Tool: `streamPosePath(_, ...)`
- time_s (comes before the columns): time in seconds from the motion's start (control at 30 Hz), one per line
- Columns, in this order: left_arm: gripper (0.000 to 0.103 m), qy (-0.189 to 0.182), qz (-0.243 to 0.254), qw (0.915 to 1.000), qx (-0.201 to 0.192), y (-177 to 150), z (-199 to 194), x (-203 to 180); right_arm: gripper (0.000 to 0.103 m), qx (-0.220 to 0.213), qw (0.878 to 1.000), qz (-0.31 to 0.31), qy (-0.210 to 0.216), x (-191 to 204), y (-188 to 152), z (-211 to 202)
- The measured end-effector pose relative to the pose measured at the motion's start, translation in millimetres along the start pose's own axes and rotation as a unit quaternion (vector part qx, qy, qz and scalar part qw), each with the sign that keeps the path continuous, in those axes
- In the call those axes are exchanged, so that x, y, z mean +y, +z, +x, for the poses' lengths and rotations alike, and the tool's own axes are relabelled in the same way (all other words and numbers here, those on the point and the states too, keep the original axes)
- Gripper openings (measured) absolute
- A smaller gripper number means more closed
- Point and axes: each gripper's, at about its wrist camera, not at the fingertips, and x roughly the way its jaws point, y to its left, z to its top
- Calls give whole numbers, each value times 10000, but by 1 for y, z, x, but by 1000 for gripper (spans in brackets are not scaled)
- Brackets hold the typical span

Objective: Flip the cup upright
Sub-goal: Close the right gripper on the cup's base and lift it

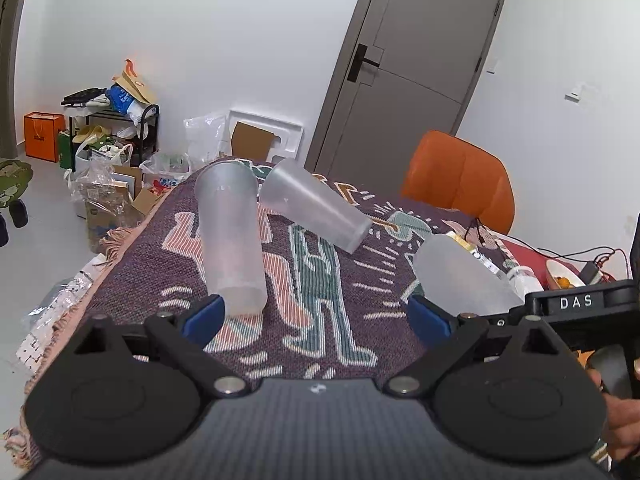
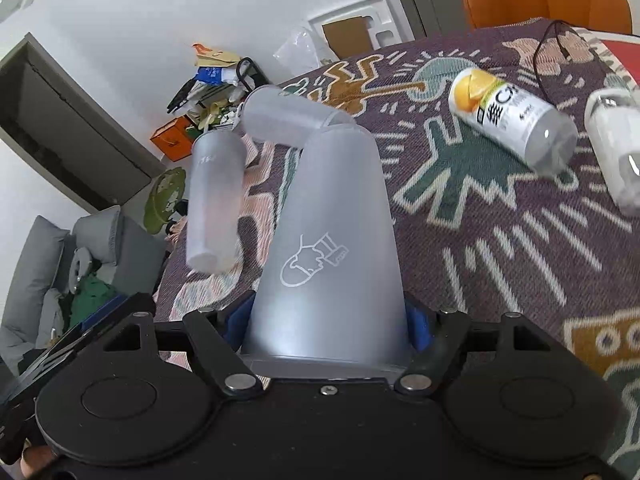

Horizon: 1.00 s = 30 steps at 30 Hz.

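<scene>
While the right gripper (image 2: 326, 326) pinches the frosted cup (image 2: 332, 240) near its rim beside the bottle (image 2: 512, 116), turning it upright seems next; the left gripper (image 1: 316, 316) hangs spread.

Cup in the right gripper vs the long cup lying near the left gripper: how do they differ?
The held cup sits between the right gripper's blue pads; the lying cup rests free on the blanket, beside the open left gripper. The held cup carries a white line drawing; none shows on the lying cup. The held cup flares strongly; the lying cup looks slimmer and straighter. Both are frosted, translucent plastic.
</scene>
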Motion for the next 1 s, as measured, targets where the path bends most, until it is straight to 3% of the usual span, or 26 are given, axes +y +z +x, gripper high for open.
streamPosePath(0.3,97,38,-11,10000,47,-20,-18,9,72,46,9999,159,46,7,-37,2)
streamPosePath(0.8,97,58,-139,9999,74,-46,-43,27,72,-245,9978,490,-379,20,-83,1)
streamPosePath(1.0,98,88,-171,9998,53,-54,-51,38,78,-164,9967,680,-408,20,-91,9)
